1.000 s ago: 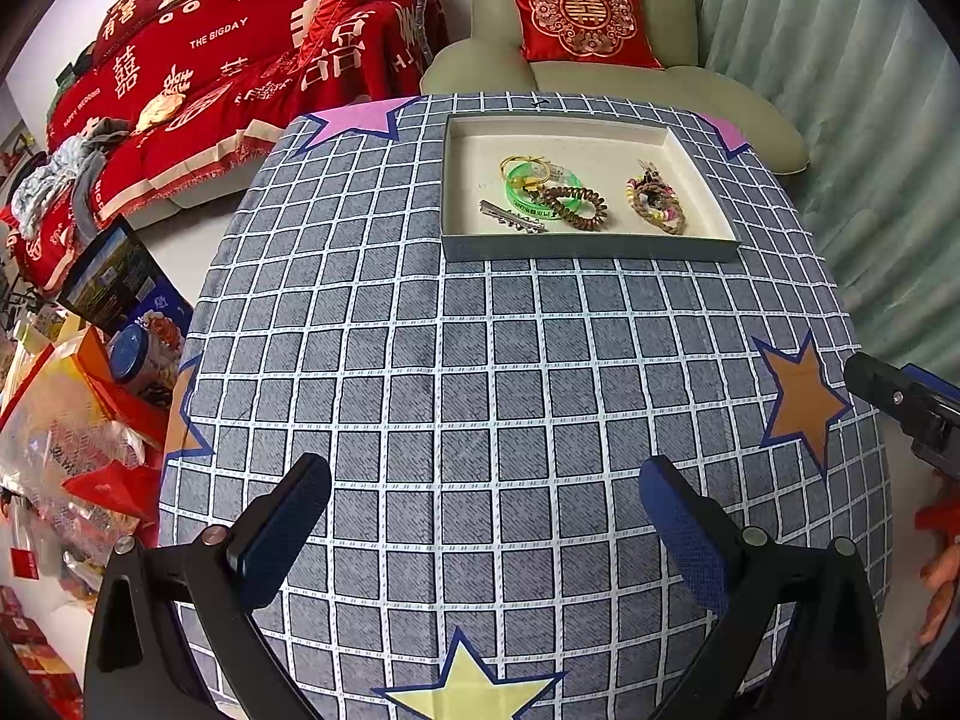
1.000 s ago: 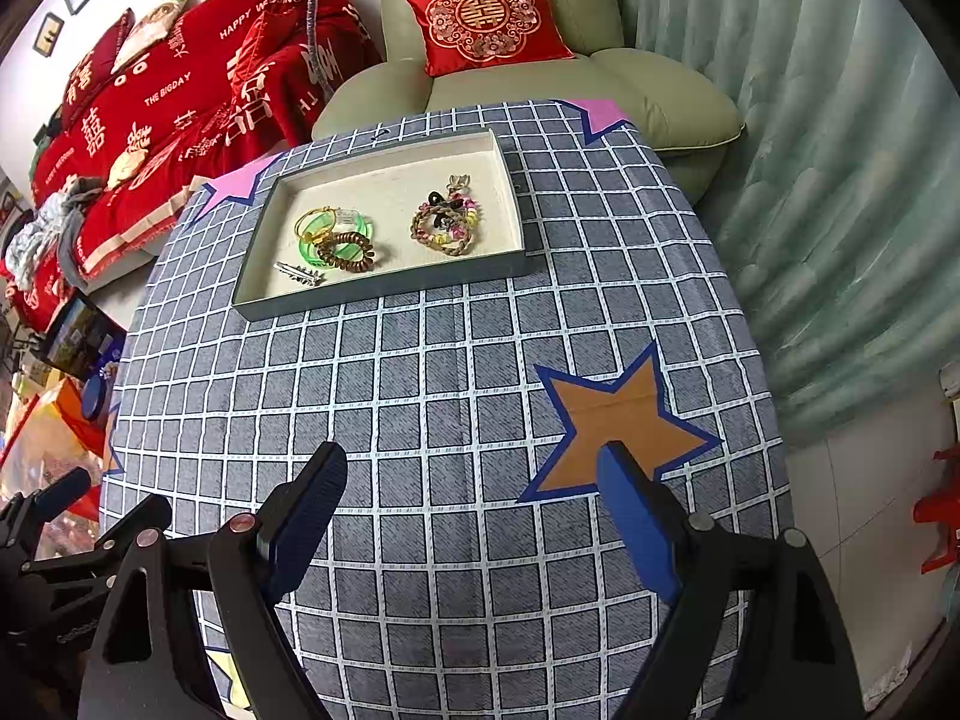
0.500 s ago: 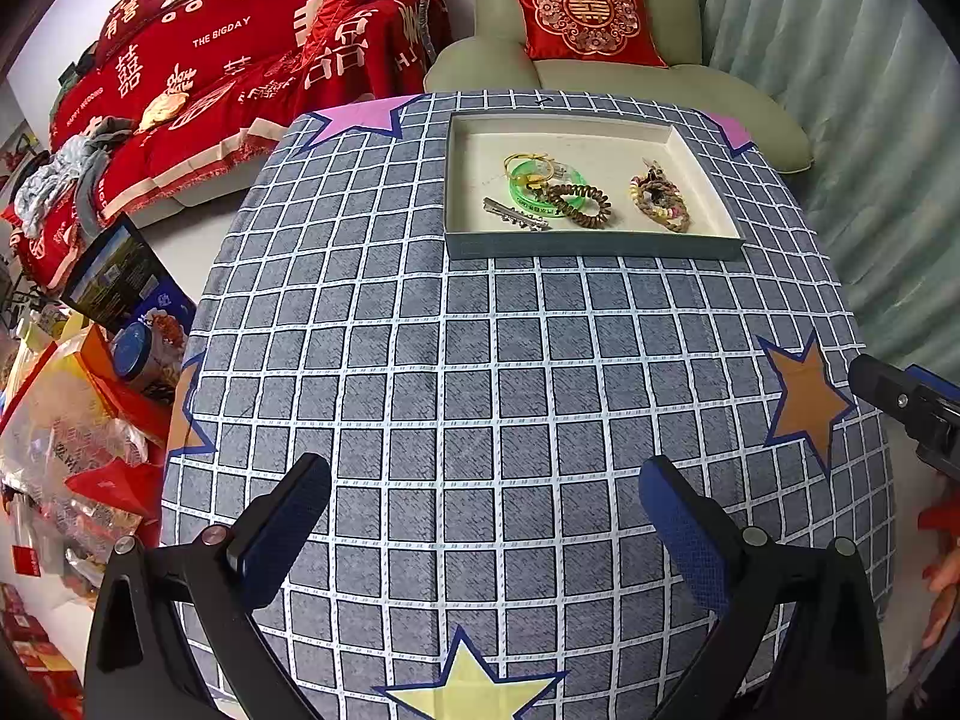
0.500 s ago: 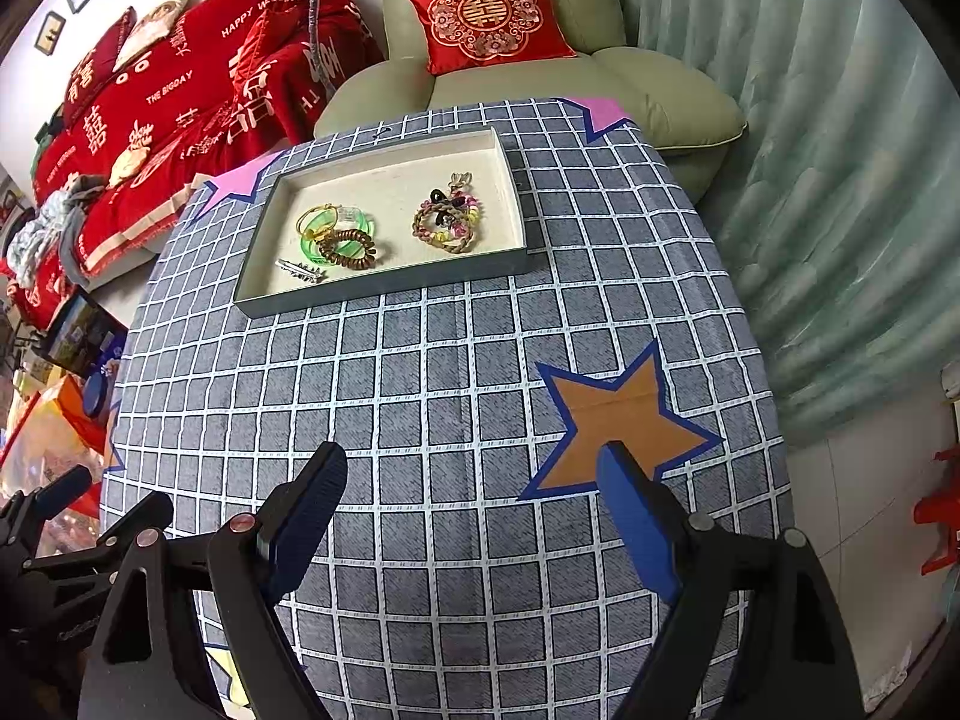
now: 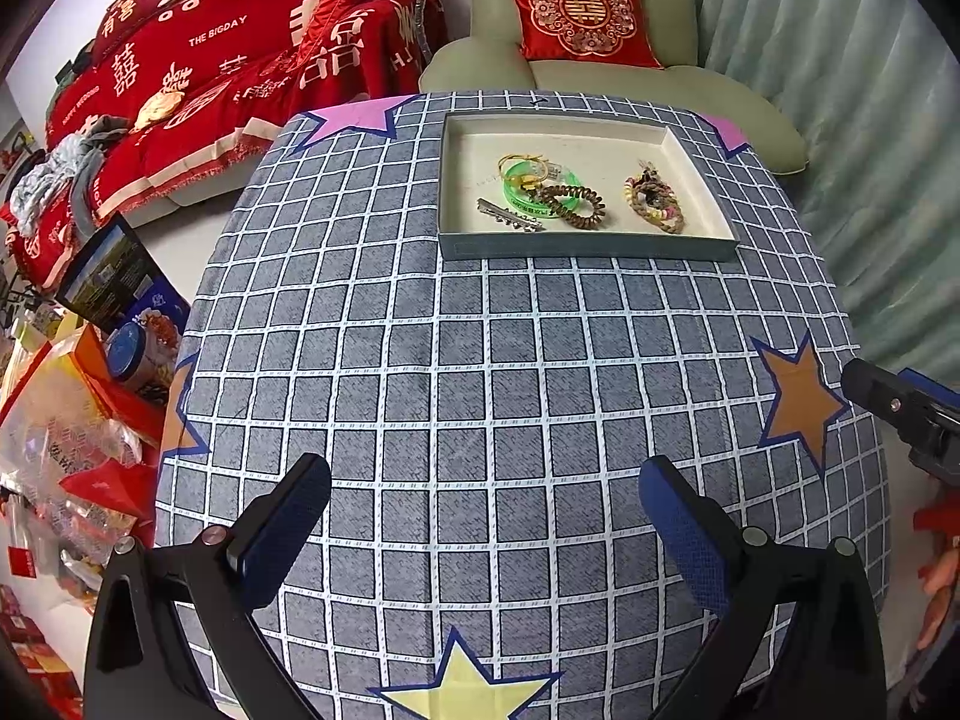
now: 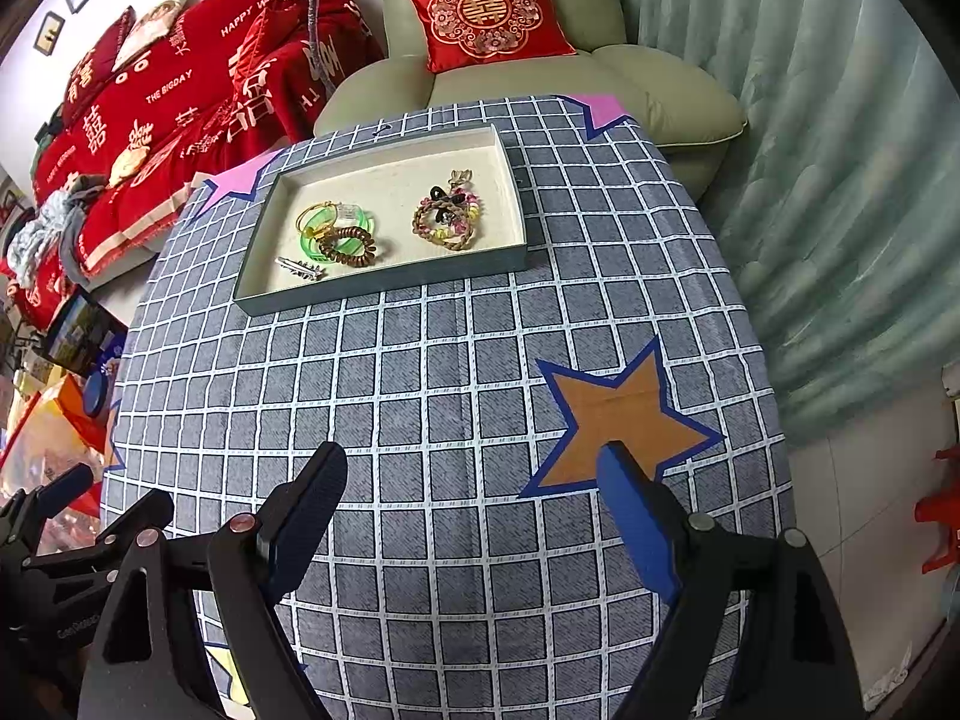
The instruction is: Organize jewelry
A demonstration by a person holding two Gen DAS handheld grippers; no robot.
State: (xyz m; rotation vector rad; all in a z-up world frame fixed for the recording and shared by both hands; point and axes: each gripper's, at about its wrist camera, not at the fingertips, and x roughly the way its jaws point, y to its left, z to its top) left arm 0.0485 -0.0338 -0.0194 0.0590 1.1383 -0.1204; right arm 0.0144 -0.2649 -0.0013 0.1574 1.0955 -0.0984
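Shallow rectangular tray, grey outside with a cream matte lining, set at the far end of the table, well ahead of both grippers. Inside, toward the left: translucent green bangle with illegible print, overlapped by a thin gold hoop and a brown coiled spiral hair tie; flat silver metal hair clip with a toothed edge lying just nearer than these. Toward the right of the tray, apart from that cluster: braided cord bracelets with pastel beads, heaped together with a dark piece on top, seen in the right wrist view at. Left gripper spread wide, nothing between the blue textured pads, hovering above the near part of the table. Right gripper likewise spread wide and empty, right fingertip over an orange star patch. Table covered with a grey denim-look cloth printed with a white grid, plus star patches in pink, orange and yellow outlined in blue. Beyond the tray: pale green padded armchair carrying a red satin cushion with gold embroidered double-happiness character. Far left: red throw with white lettering, readable as "HAPPY WEDDING" and "THE BIGDAY", plus large Chinese characters. Right: pale green pleated curtain.
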